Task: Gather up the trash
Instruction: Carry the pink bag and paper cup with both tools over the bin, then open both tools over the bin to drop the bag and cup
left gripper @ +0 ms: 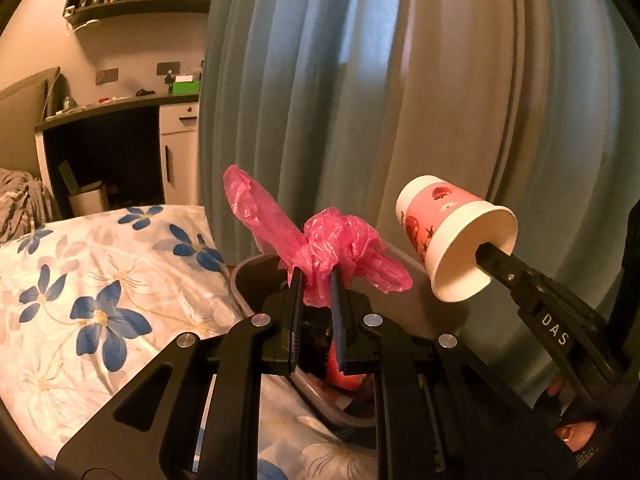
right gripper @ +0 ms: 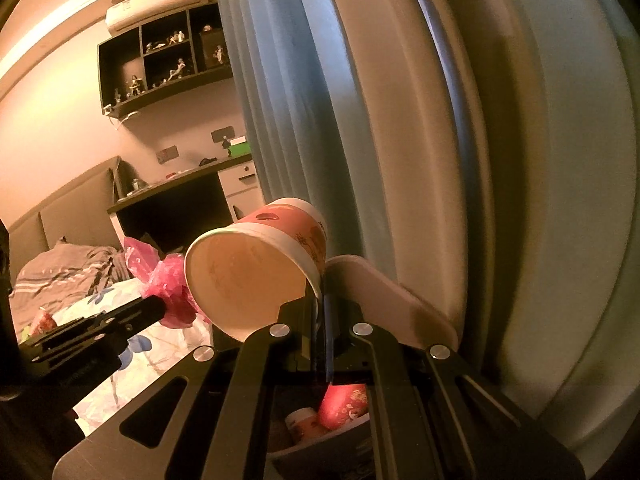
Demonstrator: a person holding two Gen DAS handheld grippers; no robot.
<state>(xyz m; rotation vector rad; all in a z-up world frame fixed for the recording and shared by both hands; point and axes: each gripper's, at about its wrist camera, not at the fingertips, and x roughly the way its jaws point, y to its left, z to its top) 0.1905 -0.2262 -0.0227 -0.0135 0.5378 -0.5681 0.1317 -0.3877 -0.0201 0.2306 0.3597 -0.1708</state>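
Left wrist view: left tool (left gripper: 316,280) pinches crinkly pink plastic bag (left gripper: 336,244); right tool (right gripper: 320,300) clamps smooth paper cup's (right gripper: 256,264) rim.

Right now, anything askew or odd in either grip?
Only the pink-and-white paper cup: the right gripper pinches just its rim wall, so it hangs tipped sideways, mouth toward the camera, inside looking empty. The left gripper clamps the crumpled pink plastic bag normally. Both sit above the grey bin; no spill shows.

curtain (left gripper: 360,80) walls off the far side; open air lies above the bin (left gripper: 248,280), bed (left gripper: 100,280) alongside.
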